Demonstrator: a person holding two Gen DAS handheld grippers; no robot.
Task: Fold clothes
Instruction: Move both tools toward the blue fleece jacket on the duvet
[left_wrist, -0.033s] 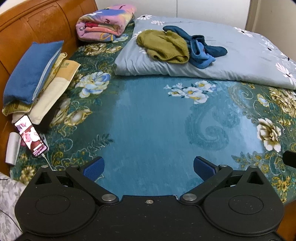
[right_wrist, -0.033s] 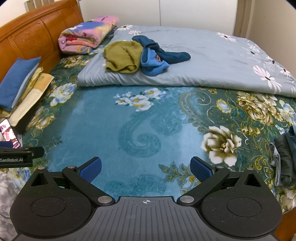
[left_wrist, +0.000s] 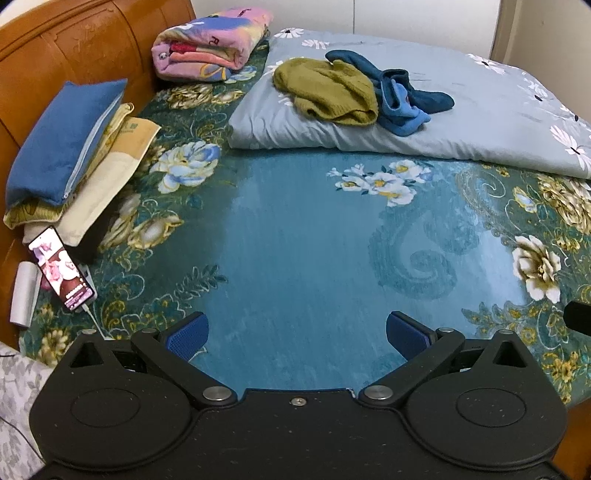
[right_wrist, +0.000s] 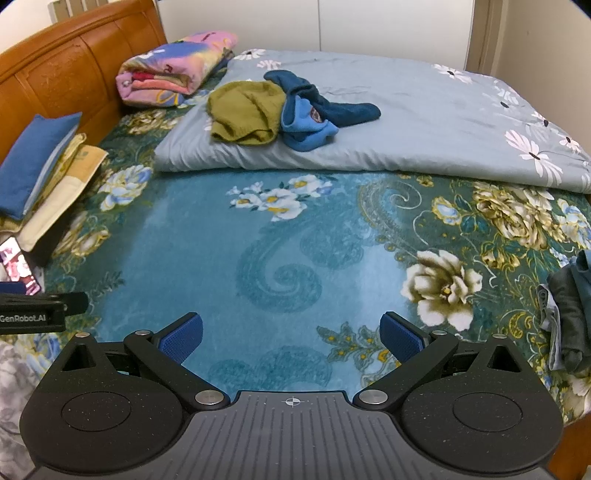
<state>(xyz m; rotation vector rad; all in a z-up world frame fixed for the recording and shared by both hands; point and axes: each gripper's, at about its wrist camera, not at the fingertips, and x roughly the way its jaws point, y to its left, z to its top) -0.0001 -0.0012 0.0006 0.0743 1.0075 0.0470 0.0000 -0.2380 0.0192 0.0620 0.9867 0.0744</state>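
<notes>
Wide bare stretch of bed (left_wrist: 303, 251) at frame centre, open ahead of both sets of spread jaws. Far side blocked by grey quilt (left_wrist: 461, 110), upper frame, carrying olive garment (left_wrist: 328, 90) touching blue garment (left_wrist: 399, 99). Left edge crowded: blue pillow (left_wrist: 59, 147) on stacked cushions, phone (left_wrist: 61, 273) with cable at lower left. Folded pink blanket (left_wrist: 210, 46) upper left by headboard (left_wrist: 74, 51). Dark clothes pile (right_wrist: 569, 314) at right edge of right wrist view.

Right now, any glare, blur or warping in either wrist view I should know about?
Left wrist: sharp, fisheye bends the headboard, pale sheen streaks the teal bedspread. Right wrist: sharp too, the same sheen, dark corners, and the grey quilt curves at the edge.
</notes>
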